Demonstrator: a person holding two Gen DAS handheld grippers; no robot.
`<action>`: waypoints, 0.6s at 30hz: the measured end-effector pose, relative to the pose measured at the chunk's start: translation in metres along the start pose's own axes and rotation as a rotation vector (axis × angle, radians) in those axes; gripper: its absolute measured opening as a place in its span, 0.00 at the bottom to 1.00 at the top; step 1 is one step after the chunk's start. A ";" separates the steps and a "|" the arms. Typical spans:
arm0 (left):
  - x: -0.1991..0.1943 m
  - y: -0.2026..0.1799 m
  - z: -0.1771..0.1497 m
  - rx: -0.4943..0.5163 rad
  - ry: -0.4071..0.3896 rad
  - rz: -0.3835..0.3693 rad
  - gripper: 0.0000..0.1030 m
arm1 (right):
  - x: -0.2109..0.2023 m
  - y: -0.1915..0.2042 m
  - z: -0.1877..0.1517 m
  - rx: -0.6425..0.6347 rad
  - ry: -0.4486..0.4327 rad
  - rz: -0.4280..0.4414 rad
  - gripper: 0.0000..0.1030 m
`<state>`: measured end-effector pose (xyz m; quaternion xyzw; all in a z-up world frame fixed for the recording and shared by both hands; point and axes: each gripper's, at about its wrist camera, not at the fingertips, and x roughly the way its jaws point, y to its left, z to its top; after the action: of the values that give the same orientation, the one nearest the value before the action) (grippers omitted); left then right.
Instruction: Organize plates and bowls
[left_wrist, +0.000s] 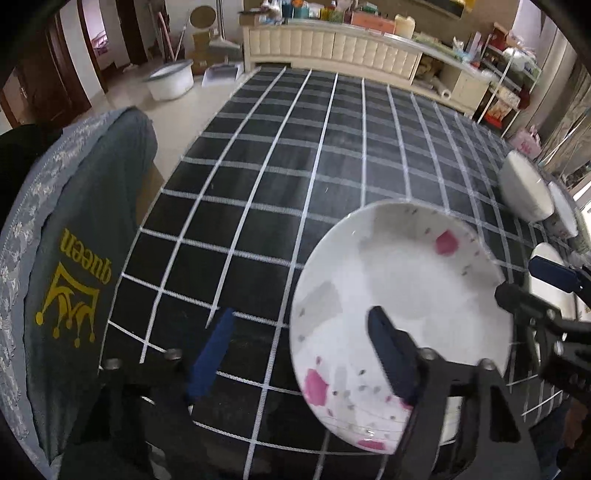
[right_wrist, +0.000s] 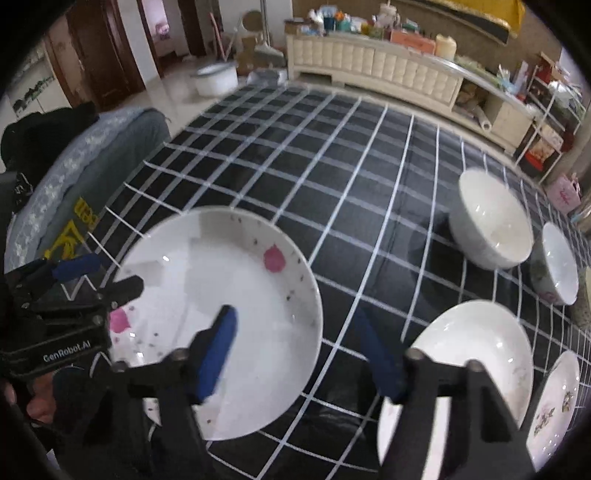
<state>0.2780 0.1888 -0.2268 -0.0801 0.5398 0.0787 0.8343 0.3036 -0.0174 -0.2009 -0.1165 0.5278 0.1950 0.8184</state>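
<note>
A grey cushion (left_wrist: 85, 236) with a yellow crown and the word "queen" lies farthest to the left, beyond the left tongs (left_wrist: 299, 354), at the edge of a black-and-white checked tabletop (left_wrist: 280, 155). The left tongs hang over the tabletop with their blue-padded fingers (left_wrist: 212, 354) spread partway, nothing gripped: the left finger is above bare cloth, and the right finger sits in front of the pink-spotted plate (left_wrist: 388, 280), which lies flat on the cloth, so that plate's left rim is between the two fingers, though contact cannot be told. In the right wrist view the same pink-spotted plate (right_wrist: 221, 295) lies to the left of the right tongs (right_wrist: 299, 354), whose left finger overlaps its right part while the right finger stands toward a plain white plate (right_wrist: 476, 347); the bare checked cloth fills the gap between them. These tongs are also partly spread and hold nothing. Beyond the right tongs and to their right stand a large white bowl (right_wrist: 491, 221) and, just past it, a smaller bowl (right_wrist: 559, 266) with a flowered outside. At the far right edge, beside the plain plate, lies a flowered plate (right_wrist: 554, 406).
</note>
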 end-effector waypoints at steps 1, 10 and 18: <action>0.005 0.001 -0.002 0.000 0.016 -0.005 0.57 | 0.004 0.000 -0.001 0.003 0.015 -0.002 0.60; 0.024 -0.005 -0.008 -0.007 0.053 -0.049 0.36 | 0.025 -0.001 -0.012 0.020 0.090 -0.002 0.30; 0.022 -0.013 -0.005 0.018 0.062 -0.020 0.30 | 0.022 -0.012 -0.015 0.100 0.096 0.032 0.24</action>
<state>0.2851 0.1756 -0.2487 -0.0804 0.5651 0.0629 0.8186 0.3048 -0.0299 -0.2276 -0.0763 0.5773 0.1754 0.7938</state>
